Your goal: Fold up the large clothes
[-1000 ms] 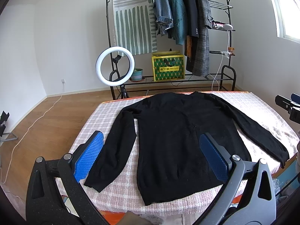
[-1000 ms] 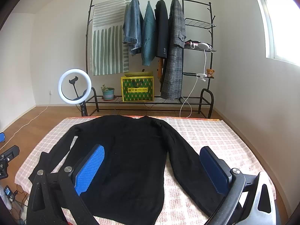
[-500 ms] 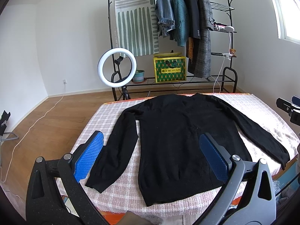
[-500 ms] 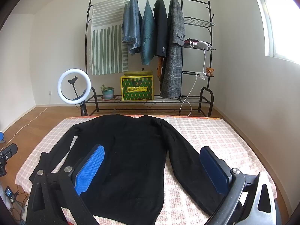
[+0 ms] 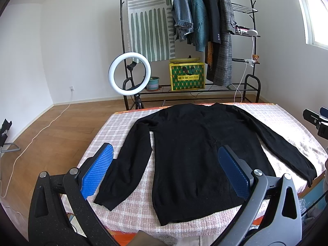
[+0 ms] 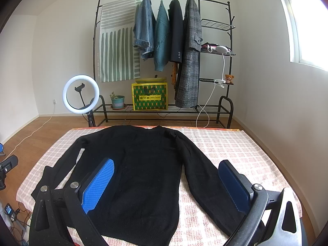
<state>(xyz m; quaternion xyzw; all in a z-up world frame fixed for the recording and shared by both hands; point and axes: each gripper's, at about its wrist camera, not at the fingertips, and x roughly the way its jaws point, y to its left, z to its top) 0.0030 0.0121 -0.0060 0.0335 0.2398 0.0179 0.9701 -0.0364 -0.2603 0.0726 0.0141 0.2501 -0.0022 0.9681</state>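
Nothing shifted; black sweater (image 5: 196,155) flat, sleeves spread; both tools (image 5: 166,174) (image 6: 166,184) agape, empty.

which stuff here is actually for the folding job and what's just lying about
For the job:
black sweater
checked cloth beneath it
left gripper, open
right gripper, open

Just about:
clothes rack
ring light
green box
potted plant

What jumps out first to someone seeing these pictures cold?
A black sweater lies spread flat, sleeves out, on a pink checked cloth in the middle. Nearest the camera, the left tongs and right tongs gape open with blue pads. Behind, a glowing ring light stands beside a clothes rack.
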